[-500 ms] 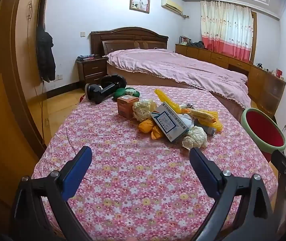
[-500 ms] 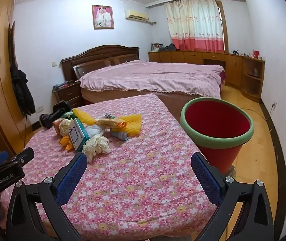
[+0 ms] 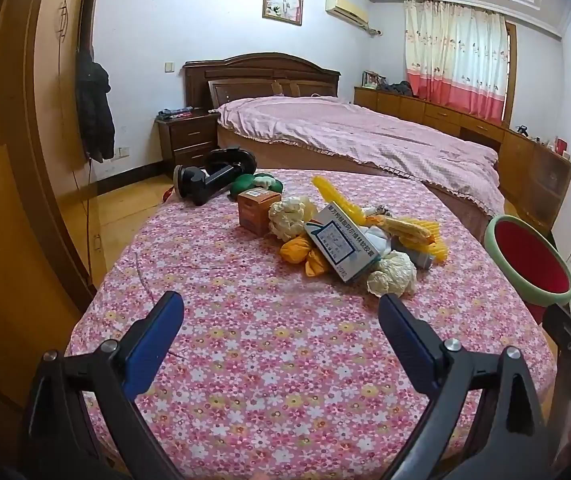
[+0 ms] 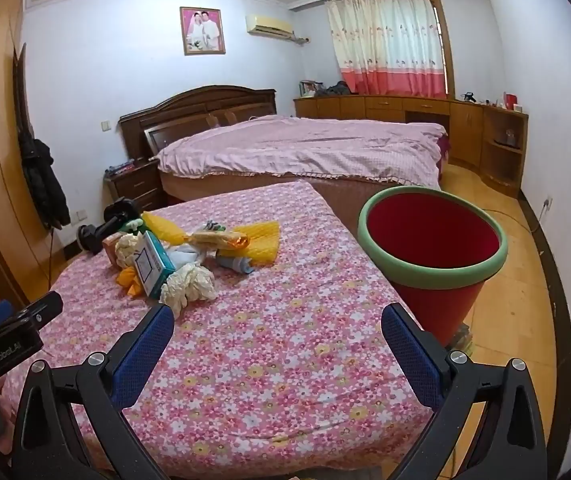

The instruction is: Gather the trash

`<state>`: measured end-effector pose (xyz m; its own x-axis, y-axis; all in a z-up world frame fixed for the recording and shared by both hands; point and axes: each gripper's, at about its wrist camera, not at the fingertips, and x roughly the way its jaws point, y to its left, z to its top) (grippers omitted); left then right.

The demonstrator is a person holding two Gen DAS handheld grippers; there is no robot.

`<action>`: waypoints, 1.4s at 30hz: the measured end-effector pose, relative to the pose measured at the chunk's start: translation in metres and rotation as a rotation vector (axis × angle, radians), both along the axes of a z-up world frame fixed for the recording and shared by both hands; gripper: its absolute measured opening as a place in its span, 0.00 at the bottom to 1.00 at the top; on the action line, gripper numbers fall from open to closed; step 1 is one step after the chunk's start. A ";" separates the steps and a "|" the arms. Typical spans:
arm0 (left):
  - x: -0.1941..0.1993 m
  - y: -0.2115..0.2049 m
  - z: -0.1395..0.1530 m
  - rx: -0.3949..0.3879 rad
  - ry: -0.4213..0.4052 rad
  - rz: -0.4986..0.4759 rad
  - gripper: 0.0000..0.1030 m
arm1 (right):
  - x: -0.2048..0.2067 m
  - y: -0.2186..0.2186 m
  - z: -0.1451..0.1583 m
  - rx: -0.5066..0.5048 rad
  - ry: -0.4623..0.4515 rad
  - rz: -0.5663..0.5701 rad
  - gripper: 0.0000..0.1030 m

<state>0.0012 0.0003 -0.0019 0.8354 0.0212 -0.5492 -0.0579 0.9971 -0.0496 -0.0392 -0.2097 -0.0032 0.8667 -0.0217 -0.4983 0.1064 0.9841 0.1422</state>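
Pink floral cloth covers the tabletop [image 3: 245, 360] under both of my grippers, and compared with half a second ago almost nothing has shifted. My left gripper [image 3: 281, 320] has its blue-padded fingers [image 3: 157, 344] spread wide and empty, hanging over the near cloth just as before. My right gripper [image 4: 277, 328] is likewise released, holding nothing, in the same place.

The heap of trash [image 3: 349, 236] sits at 12 o'clock from the left gripper, well apart from it, unchanged in layout: a white-and-teal cardboard medicine box [image 3: 341, 246] leans on top, a crumpled cream glove [image 3: 391, 274] lies just beside it at its 5 o'clock, an orange crumpled wrapper [image 3: 301, 254] at its 8 o'clock, and a small orange-brown carton [image 3: 255, 210] stands upright at its 10 o'clock. Yellow ribbed plastic packaging [image 3: 425, 232] lies at the box's 2 o'clock.

From the right wrist view the heap [image 4: 181, 256] is at 11 o'clock, and the red plastic bin with a green rim [image 4: 433, 248] stands at 1 o'clock, beside the tabletop's edge, exactly where it was.
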 end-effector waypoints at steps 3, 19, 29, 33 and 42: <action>-0.001 0.001 0.001 -0.005 -0.001 0.001 0.94 | -0.006 0.001 0.004 0.004 -0.005 0.004 1.00; -0.002 0.001 0.000 0.003 -0.003 -0.004 0.94 | -0.009 0.000 0.009 0.007 -0.007 0.005 1.00; -0.002 0.002 0.001 -0.001 -0.004 0.001 0.94 | -0.010 0.000 0.009 0.013 -0.005 0.005 1.00; -0.002 0.002 0.001 -0.003 -0.005 0.003 0.94 | -0.010 0.000 0.010 0.015 -0.005 0.003 1.00; -0.002 0.003 0.000 -0.006 -0.006 0.006 0.94 | -0.009 -0.002 0.007 0.026 0.008 0.005 1.00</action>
<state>-0.0011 0.0036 -0.0017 0.8384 0.0224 -0.5446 -0.0631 0.9964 -0.0562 -0.0481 -0.2118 0.0042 0.8627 -0.0043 -0.5057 0.1024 0.9807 0.1664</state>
